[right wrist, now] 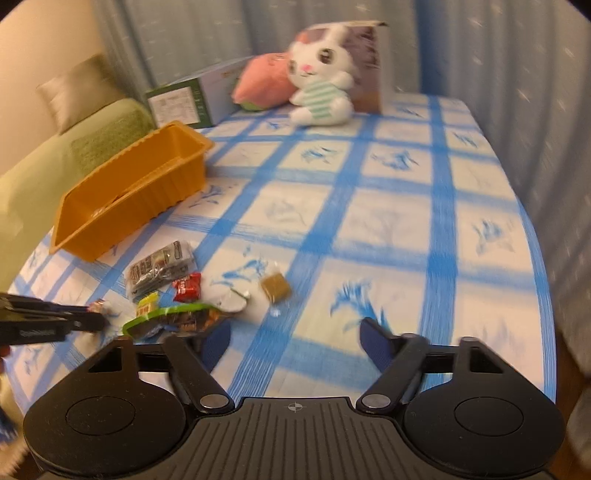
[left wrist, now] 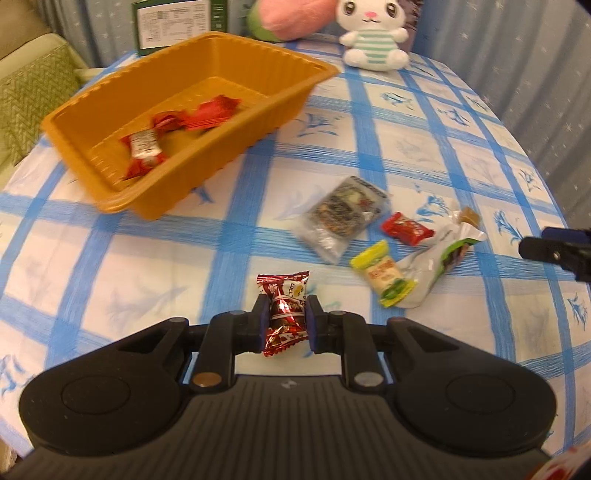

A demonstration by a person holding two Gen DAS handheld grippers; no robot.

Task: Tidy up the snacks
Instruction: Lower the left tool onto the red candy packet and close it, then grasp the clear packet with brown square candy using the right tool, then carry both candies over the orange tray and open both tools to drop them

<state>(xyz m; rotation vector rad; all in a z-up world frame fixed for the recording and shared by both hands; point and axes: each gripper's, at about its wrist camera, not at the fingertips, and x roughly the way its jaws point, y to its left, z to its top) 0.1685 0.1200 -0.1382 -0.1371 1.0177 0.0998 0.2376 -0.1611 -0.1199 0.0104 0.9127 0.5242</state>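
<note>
1. Left hand-held gripper (left wrist: 285, 322): clamped on a red foil candy (left wrist: 284, 314) at its middle, low over the desk (left wrist: 443, 147), apparently for carrying to the tray.
2. Right hand-held gripper (right wrist: 295, 341): jaws apart, nothing between the pads, just beside a green-edged pouch (right wrist: 173, 319).
3. Still loose nearby: yellow packet (left wrist: 384, 278), small red candy (left wrist: 406, 229), clear dark-printed pack (left wrist: 341, 214), all crowded together, likely awkward to pick singly.
4. Farther off: orange tray (left wrist: 92, 107), red sweets already inside; path across looks unobstructed.
5. At the far edge: plush rabbit (left wrist: 373, 33), green box (left wrist: 177, 22), well clear.
</note>
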